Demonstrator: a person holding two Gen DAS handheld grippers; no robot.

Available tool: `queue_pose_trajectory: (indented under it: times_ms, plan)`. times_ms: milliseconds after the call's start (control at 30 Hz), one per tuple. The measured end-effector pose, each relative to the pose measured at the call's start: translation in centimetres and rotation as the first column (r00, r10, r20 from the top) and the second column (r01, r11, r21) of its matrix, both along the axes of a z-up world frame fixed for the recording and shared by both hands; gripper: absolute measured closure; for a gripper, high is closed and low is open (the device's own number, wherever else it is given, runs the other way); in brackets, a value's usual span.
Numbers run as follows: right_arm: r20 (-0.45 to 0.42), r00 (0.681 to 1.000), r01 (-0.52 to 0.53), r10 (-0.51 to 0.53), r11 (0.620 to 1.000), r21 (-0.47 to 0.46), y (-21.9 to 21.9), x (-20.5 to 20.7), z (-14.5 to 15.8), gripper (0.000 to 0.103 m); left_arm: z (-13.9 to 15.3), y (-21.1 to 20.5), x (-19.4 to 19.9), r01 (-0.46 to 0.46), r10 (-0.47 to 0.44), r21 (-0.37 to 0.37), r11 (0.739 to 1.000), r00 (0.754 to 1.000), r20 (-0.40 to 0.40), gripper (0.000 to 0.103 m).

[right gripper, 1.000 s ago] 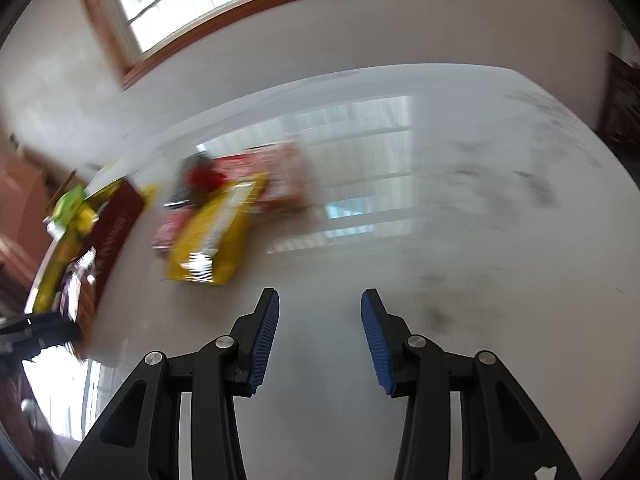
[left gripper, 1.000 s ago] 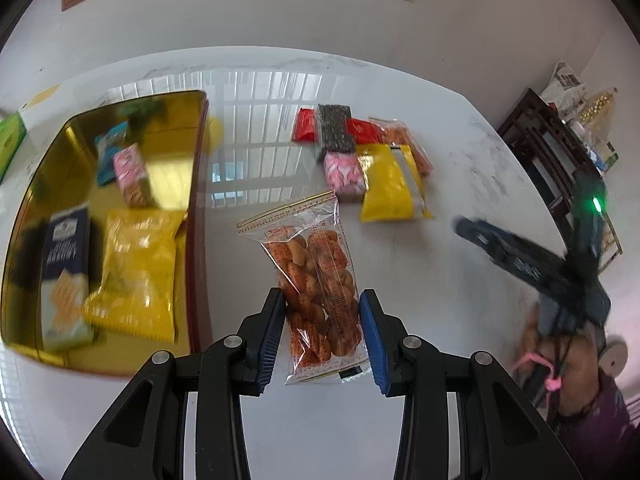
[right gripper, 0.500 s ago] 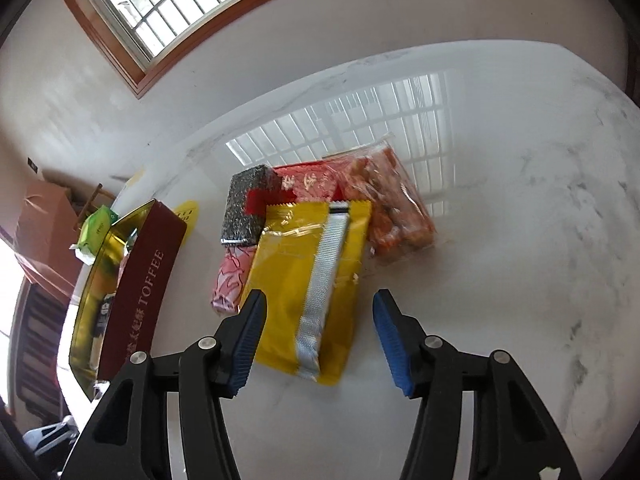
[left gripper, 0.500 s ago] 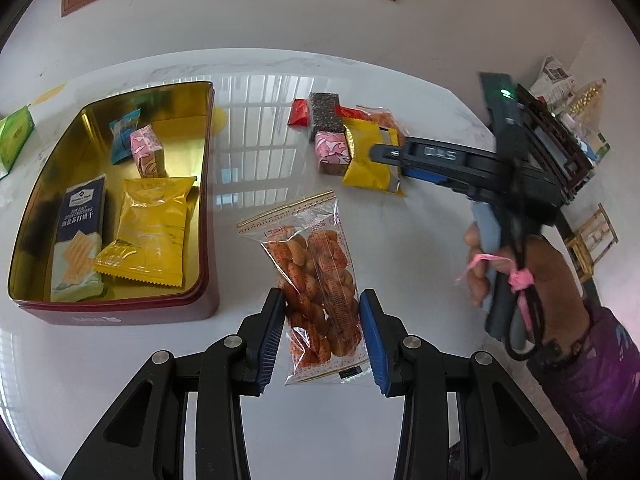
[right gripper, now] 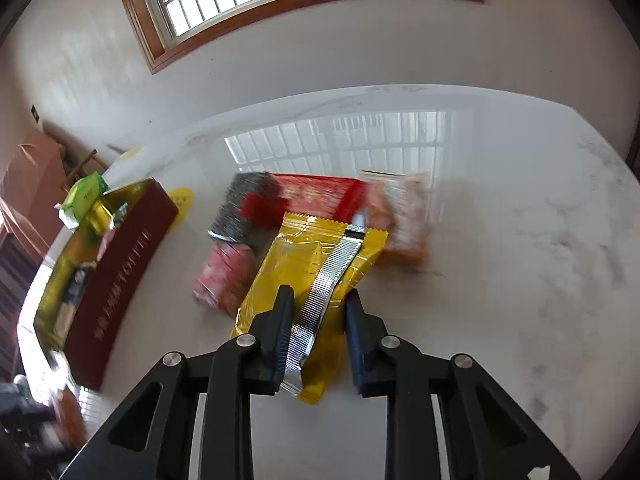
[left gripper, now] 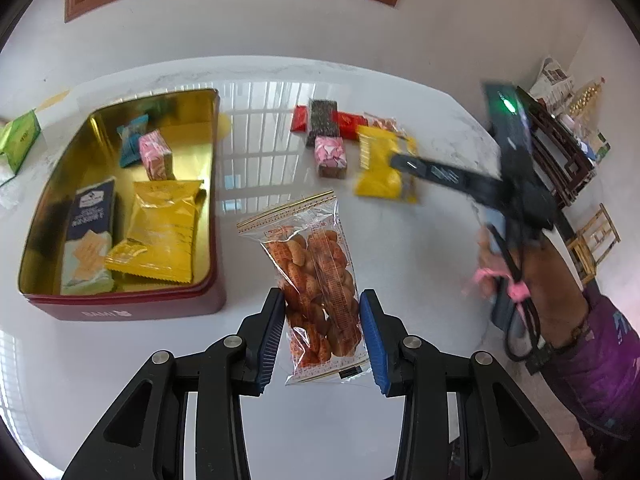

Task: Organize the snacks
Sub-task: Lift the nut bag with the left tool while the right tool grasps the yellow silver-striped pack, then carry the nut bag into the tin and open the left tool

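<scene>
While the left gripper (left gripper: 323,332) clamps the clear snack bag (left gripper: 316,280), the right gripper (right gripper: 318,332) has just closed on the yellow packet (right gripper: 308,272).

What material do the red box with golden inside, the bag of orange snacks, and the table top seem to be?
Red box: likely tin; its golden inside mirrors the packets.
Bag of orange snacks: clear thin plastic film; the contents show through and it crinkles.
Table top: polished marble or an imitation; white, grey-veined, reflecting the window.

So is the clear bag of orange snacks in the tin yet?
Out. The clear bag is clamped in the left tool, beside the tin, not inside it.
</scene>
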State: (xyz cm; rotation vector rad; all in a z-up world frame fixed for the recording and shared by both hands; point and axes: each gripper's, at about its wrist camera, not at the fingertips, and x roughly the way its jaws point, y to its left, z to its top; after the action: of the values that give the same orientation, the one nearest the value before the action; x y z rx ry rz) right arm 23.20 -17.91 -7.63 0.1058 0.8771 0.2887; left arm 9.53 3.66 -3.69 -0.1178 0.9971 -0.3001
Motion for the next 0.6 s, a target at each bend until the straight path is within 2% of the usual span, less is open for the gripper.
queue_pose_trajectory:
  times_ms: [133, 233, 400, 600]
  plan:
    - [0.019, 0.998, 0.058, -0.058, 0.998, -0.016, -4.3, -2.6, 0.5, 0.085, 1.2, 0.4, -0.5, -0.014, 0.014, -0.007, 1.000, 0.999, 0.037, 0.063]
    - [0.038, 0.990, 0.140, -0.138, 0.989, -0.042, -8.9, -4.7, 0.9, 0.085, 2.2, 1.0, -0.6, -0.029, 0.029, -0.005, 1.000, 0.997, 0.066, 0.063]
    - [0.048, 0.949, 0.315, -0.313, 0.948, -0.053, -18.0, -7.6, 0.7, 0.086, 3.5, 3.0, 0.0, -0.076, 0.075, 0.001, 0.997, 0.993, 0.096, 0.063]
    - [0.068, 0.893, 0.448, -0.445, 0.893, -0.038, -24.7, -9.3, 0.5, 0.086, 4.2, 6.6, 1.9, -0.146, 0.142, 0.021, 0.989, 0.981, 0.129, 0.063]
